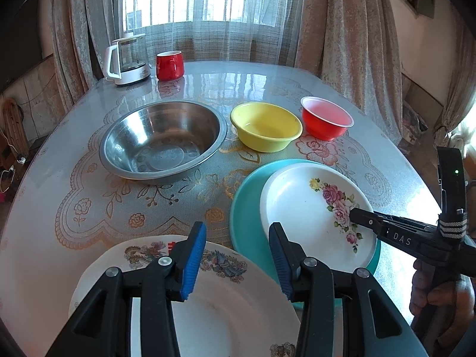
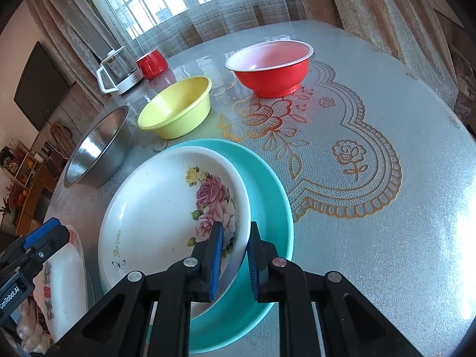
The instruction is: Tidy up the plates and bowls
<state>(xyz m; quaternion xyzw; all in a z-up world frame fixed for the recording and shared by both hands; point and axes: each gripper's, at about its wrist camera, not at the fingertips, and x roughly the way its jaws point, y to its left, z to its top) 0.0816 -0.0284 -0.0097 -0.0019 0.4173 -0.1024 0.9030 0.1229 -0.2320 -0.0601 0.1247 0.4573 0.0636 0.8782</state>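
A white plate with pink roses (image 2: 160, 214) lies on a larger teal plate (image 2: 267, 184). My right gripper (image 2: 235, 229) is shut on the rose plate's near rim, one blue pad inside and one outside. In the left wrist view the same gripper (image 1: 357, 215) reaches in from the right onto the rose plate (image 1: 309, 208). My left gripper (image 1: 237, 232) stands open above the far rim of a white plate with a dragon pattern (image 1: 232, 306), holding nothing. Beyond are a steel bowl (image 1: 163, 139), a yellow bowl (image 1: 264, 125) and a red bowl (image 1: 325, 122).
A glass kettle (image 1: 128, 62) and a red mug (image 1: 169, 65) stand at the far left edge of the round table (image 2: 386, 208), which has a lace-patterned cover. Curtains and a window lie behind. A hand (image 1: 431, 294) grips the right tool's handle.
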